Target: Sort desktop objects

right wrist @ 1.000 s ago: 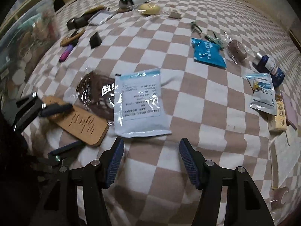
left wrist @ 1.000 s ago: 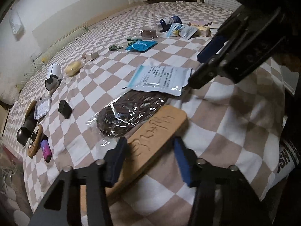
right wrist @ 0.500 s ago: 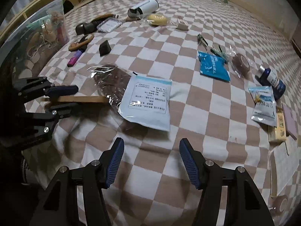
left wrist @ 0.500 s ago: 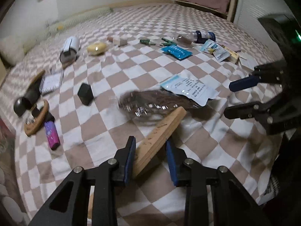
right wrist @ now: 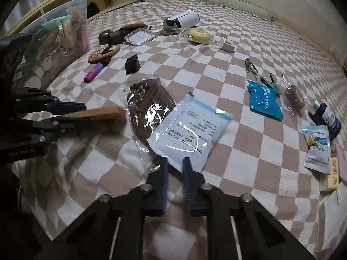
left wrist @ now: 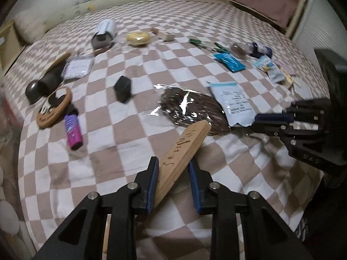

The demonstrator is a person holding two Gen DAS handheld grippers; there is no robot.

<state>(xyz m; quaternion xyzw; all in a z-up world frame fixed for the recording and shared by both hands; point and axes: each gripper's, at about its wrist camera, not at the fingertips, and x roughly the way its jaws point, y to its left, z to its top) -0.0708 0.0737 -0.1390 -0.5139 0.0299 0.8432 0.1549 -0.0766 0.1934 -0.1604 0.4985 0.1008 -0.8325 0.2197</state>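
Checkered bedspread (left wrist: 108,162) filling frame, pillow (left wrist: 30,25) upper left, wooden bed frame (left wrist: 301,0) upper right, clear plastic storage bin (right wrist: 54,28) upper left

Pink-and-white checked bedcover (left wrist: 104,151), purple lighter (left wrist: 73,132)

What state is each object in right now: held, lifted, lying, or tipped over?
Wooden plaque: lifted at an angle, clamped in the left gripper.
Pale blue pouch: near edge pinched in the right gripper, partly raised.
Brown bagged item: lying on the checked cloth, pouch overlapping it.
White cylinder: lying on its side.
Blue bottle: lying on its side.
Purple tube: lying flat.
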